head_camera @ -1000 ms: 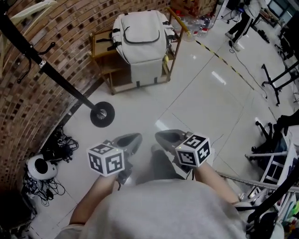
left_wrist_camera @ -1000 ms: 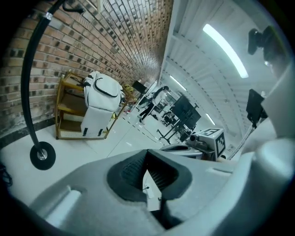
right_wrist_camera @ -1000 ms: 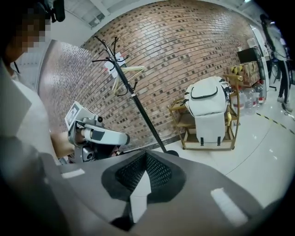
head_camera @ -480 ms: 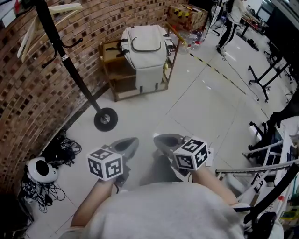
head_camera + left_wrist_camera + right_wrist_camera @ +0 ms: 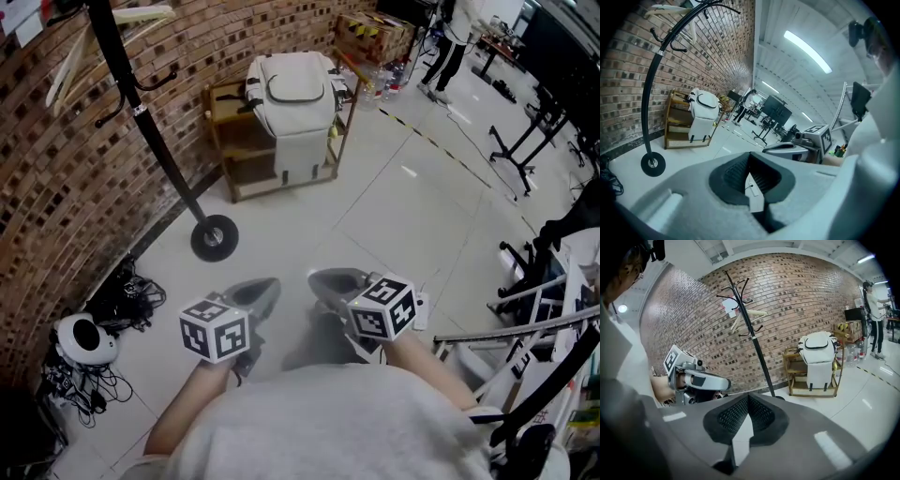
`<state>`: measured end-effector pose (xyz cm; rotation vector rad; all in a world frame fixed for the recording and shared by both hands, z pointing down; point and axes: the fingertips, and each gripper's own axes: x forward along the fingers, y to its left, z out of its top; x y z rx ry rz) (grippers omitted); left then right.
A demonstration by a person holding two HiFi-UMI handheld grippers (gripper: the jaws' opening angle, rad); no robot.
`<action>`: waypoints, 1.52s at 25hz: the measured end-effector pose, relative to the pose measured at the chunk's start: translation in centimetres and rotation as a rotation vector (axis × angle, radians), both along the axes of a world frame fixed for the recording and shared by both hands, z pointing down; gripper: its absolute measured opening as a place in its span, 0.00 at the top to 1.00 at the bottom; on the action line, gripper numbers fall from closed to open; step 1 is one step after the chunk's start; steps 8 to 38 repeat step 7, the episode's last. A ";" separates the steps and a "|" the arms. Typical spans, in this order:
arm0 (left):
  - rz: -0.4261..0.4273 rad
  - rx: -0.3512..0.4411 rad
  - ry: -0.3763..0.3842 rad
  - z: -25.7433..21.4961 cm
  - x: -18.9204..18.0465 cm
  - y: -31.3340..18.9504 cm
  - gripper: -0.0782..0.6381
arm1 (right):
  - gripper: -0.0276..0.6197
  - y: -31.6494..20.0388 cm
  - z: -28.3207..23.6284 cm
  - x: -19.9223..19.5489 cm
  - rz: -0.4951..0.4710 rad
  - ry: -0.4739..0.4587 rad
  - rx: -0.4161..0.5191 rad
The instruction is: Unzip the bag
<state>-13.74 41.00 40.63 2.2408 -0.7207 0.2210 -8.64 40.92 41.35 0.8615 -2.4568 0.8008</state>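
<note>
The bag is a white backpack [image 5: 292, 94] with its zips closed, standing upright on a low wooden rack [image 5: 230, 141] against the brick wall, several steps away from me. It also shows in the left gripper view as the backpack [image 5: 704, 105] and in the right gripper view as the backpack [image 5: 819, 350]. My left gripper [image 5: 258, 291] and right gripper [image 5: 337, 279] are held low in front of my body, side by side, both shut with nothing between the pads. Both point toward the bag, far short of it.
A black coat stand with a round base [image 5: 214, 237] rises between me and the rack on the left. Cables and a white device [image 5: 84, 339] lie by the wall. Black stands [image 5: 525, 150] and a person [image 5: 450, 47] are at the right and back.
The head view has swung so the bag and coat stand sit slightly further right and smaller. Both grippers stay in about the same place, still shut.
</note>
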 end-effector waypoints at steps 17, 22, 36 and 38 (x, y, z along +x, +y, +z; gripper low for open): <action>0.012 -0.003 0.005 2.1 -1.3 4.2 0.89 | 0.95 4.5 2.3 -1.1 0.015 0.013 -0.005; 0.012 -0.003 0.005 2.1 -1.3 4.2 0.89 | 0.95 4.5 2.3 -1.1 0.015 0.013 -0.005; 0.012 -0.003 0.005 2.1 -1.3 4.2 0.89 | 0.95 4.5 2.3 -1.1 0.015 0.013 -0.005; 0.012 -0.003 0.005 2.1 -1.3 4.2 0.89 | 0.95 4.5 2.3 -1.1 0.015 0.013 -0.005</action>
